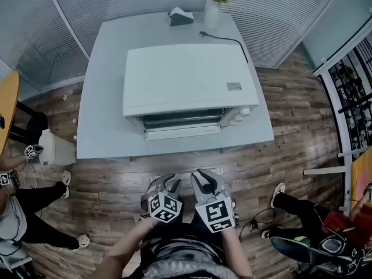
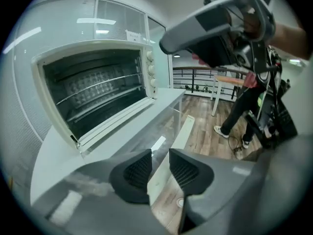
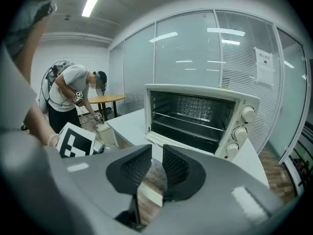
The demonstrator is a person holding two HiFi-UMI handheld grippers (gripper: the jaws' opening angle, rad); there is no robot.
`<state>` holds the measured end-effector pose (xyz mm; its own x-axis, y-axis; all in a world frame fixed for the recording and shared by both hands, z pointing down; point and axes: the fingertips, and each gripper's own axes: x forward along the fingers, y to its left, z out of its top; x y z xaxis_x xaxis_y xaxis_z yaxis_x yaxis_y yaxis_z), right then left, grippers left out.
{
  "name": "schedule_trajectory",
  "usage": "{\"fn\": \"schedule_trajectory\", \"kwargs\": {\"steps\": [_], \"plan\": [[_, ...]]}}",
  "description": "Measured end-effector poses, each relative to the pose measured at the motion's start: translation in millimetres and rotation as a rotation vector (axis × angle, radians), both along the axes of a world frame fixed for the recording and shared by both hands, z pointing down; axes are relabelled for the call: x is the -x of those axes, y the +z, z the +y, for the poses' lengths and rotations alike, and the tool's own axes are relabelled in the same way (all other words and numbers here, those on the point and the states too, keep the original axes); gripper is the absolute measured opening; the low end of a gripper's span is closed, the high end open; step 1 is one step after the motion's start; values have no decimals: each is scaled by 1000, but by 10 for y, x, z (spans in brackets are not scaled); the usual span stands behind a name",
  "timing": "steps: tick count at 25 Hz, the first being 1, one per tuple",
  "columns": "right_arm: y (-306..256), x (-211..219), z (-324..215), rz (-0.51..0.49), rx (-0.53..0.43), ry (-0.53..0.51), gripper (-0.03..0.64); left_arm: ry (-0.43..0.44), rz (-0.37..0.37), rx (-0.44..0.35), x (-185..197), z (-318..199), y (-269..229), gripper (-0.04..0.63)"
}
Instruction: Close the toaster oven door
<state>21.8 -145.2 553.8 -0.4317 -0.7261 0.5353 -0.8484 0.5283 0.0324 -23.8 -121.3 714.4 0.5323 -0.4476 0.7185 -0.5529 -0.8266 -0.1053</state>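
Way out past the jaws: a vase point(image 1: 211, 13) of yellow flowers, a small dark box point(image 1: 181, 17) and a black cord point(image 1: 228, 39) on the worktop point(image 1: 104, 97). Wood floor point(image 1: 174, 167) under the jaws.

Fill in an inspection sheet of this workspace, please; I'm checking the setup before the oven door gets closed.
Surface: pale grey table, bare around the oven.
Job's things: toaster oven mid-table, its door folded down open; nothing seen on the racks.
Clutter: vase of yellow flowers and a small box at the far edge.
Grippers: left hand-held gripper and right hand-held gripper both open, empty, short of the table.
Cables: black power cord runs from behind the oven.
Surroundings: wood floor, blinds, a person at left, another at right.
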Motion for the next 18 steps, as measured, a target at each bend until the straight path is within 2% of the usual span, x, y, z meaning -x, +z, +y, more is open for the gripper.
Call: {"fn": "schedule_trajectory", "kwargs": {"steps": [8,12,15,18], "plan": [[66,-147,43,17,30,12,69,167,-231,-78,-64,133,532,135],[86,-205,62,21,39,24,69,215,-348,-164,-18,96,663,137],[94,-235,73,24,43,26,69,222,-366,-210,-8,84,651,149],[103,-255,75,27,43,26,69,223,-359,-193,-7,85,656,147]]}}
